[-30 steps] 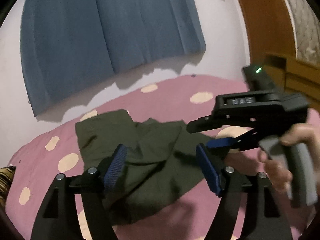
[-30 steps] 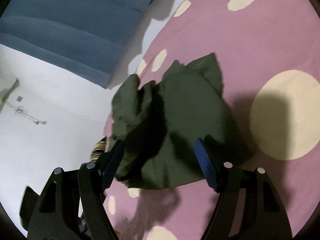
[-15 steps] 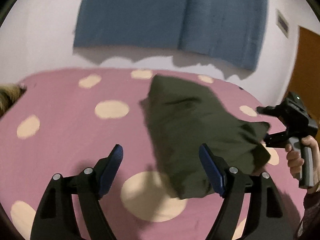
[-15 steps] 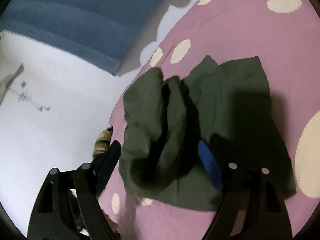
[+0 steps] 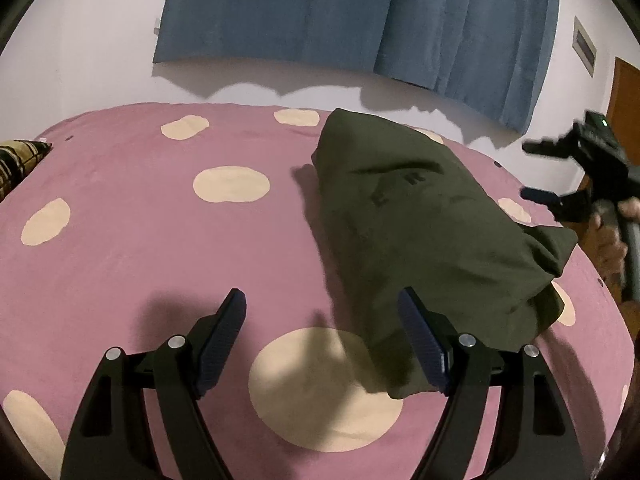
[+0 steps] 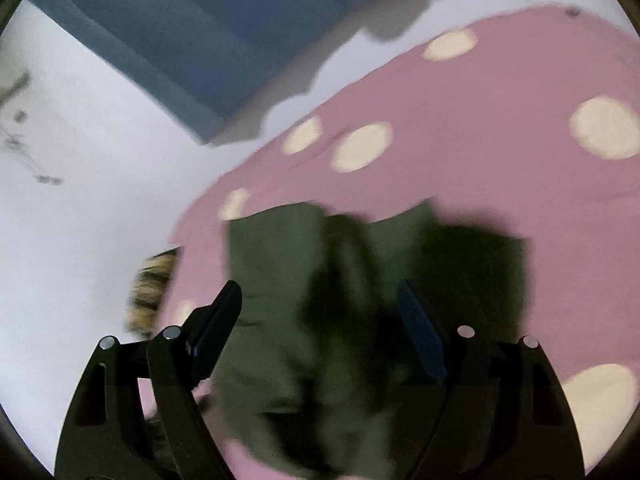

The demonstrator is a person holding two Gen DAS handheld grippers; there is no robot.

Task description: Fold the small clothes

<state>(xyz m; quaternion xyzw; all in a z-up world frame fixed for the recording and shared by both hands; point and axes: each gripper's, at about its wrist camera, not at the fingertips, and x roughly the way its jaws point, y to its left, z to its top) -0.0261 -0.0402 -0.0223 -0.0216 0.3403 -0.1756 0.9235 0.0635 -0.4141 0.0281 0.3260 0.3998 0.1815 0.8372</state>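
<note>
A dark olive garment (image 5: 420, 232) lies folded in a long bundle on the pink bed cover (image 5: 160, 220), right of centre in the left wrist view. My left gripper (image 5: 322, 340) is open and empty, above the cover just left of the garment's near end. My right gripper (image 5: 560, 172) shows at the far right of that view, held by a hand, open and clear of the cloth. In the blurred right wrist view the garment (image 6: 360, 320) lies below the open right gripper (image 6: 320, 320).
The cover has cream dots (image 5: 230, 184). A blue curtain (image 5: 360, 12) hangs on the white wall behind the bed. A checked pillow (image 5: 16, 160) sits at the bed's left edge. A brown door (image 5: 624, 92) stands at the far right.
Both grippers have let the garment lie and pulled back. The left gripper swung left and away; the right gripper moved off the cloth and lifted to the far side.
</note>
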